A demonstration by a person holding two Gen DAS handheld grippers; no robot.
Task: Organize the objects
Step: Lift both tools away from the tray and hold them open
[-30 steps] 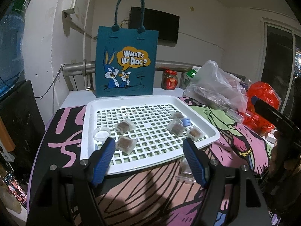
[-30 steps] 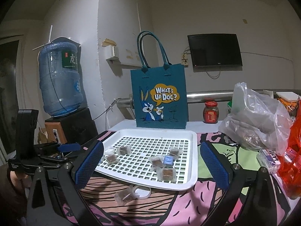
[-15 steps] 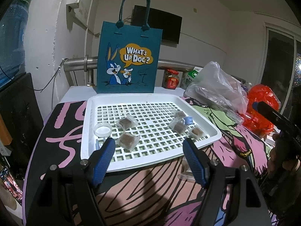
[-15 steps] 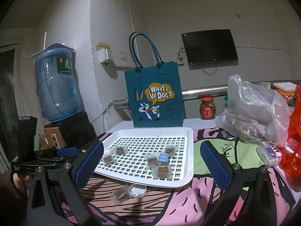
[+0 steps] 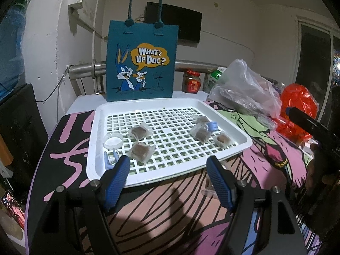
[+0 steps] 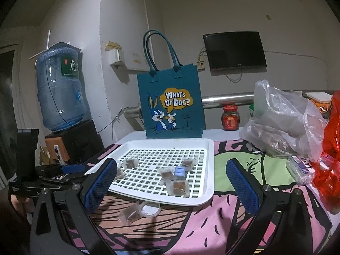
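Both claws, left claw and right claw, are nearing the tray, spread wide, empty; next, picking the stray packet off the desk.

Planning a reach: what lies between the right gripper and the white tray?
In the right wrist view, a wrapped brown cube and a clear round lid lie on the cloth before the tray.

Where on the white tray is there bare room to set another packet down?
The white tray is bare along its far rows, near the teal bag, and in a middle strip between the left packets and the right cluster. Its near-left corner, around the round lid, is crowded.
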